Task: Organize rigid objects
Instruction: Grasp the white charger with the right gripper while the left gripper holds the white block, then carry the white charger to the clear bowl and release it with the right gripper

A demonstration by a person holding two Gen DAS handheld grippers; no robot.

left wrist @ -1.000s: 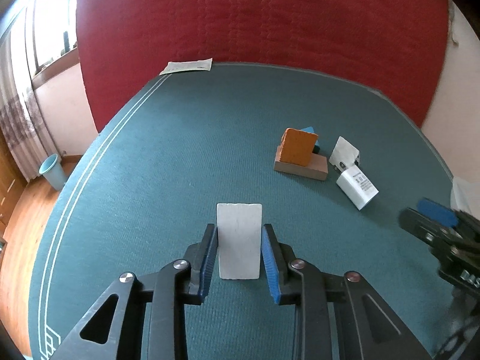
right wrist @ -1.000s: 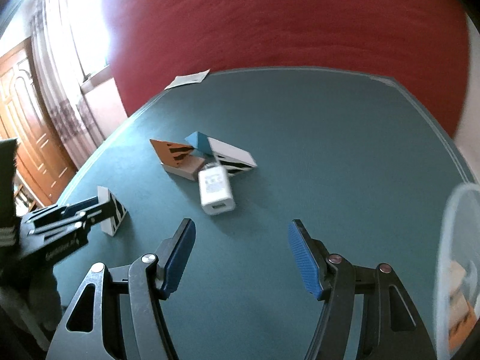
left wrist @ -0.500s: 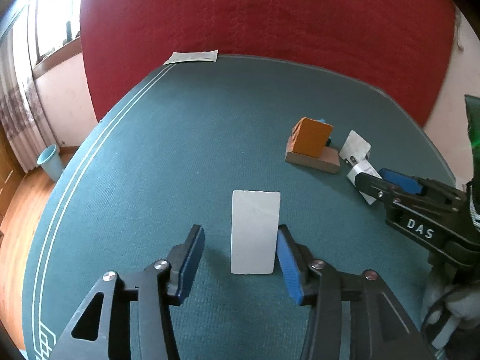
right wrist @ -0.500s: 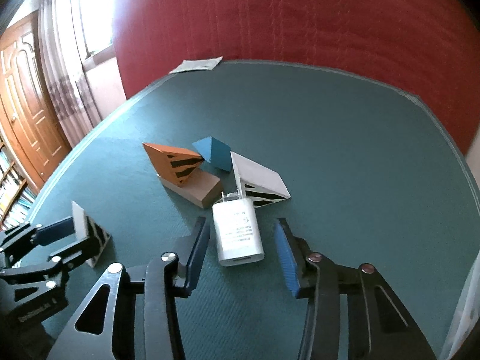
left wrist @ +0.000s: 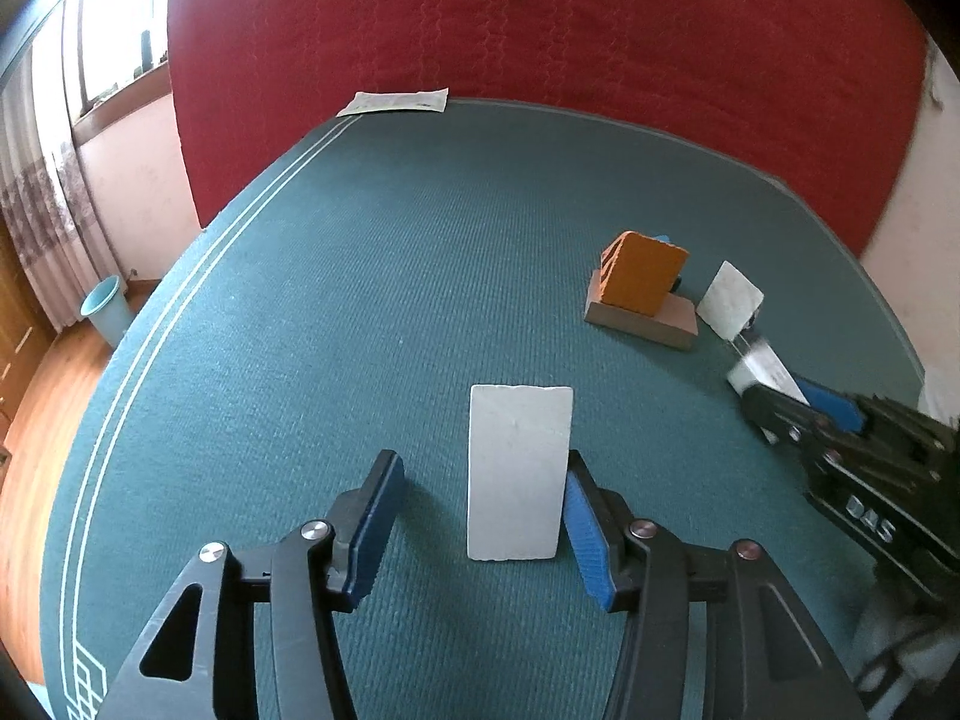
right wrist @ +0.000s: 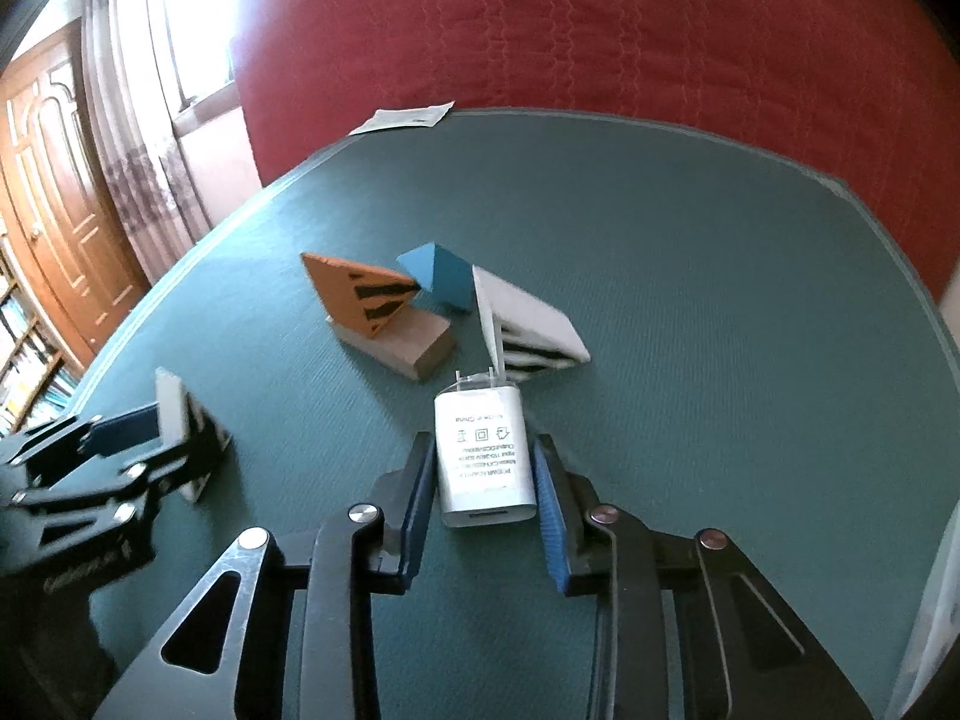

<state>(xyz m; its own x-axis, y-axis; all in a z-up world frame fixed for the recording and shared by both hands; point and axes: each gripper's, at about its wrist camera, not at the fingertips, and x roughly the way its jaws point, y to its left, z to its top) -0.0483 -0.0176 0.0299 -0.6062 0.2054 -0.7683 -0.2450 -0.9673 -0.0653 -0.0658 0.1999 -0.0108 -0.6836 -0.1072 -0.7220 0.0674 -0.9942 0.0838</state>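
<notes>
A white wedge block (left wrist: 517,471) stands on the green table between the pads of my left gripper (left wrist: 477,519), which is open; the right pad touches it, the left pad is apart. It also shows in the right wrist view (right wrist: 180,429). My right gripper (right wrist: 483,495) has its pads around a white charger (right wrist: 483,456), both touching or nearly touching its sides. The charger also shows in the left wrist view (left wrist: 761,369). Beyond it stand an orange wedge (right wrist: 357,294) on a brown block (right wrist: 405,342), a blue block (right wrist: 435,276) and another white wedge (right wrist: 525,324).
A paper sheet (left wrist: 396,102) lies at the table's far edge against the red backrest (left wrist: 540,30). A blue bin (left wrist: 108,309) stands on the floor at left. A wooden door (right wrist: 54,180) is at left. The right gripper's body (left wrist: 864,468) is at right.
My left gripper opened wider around the white wedge it held a second ago. My right gripper moved in to the charger and narrowed around it.
</notes>
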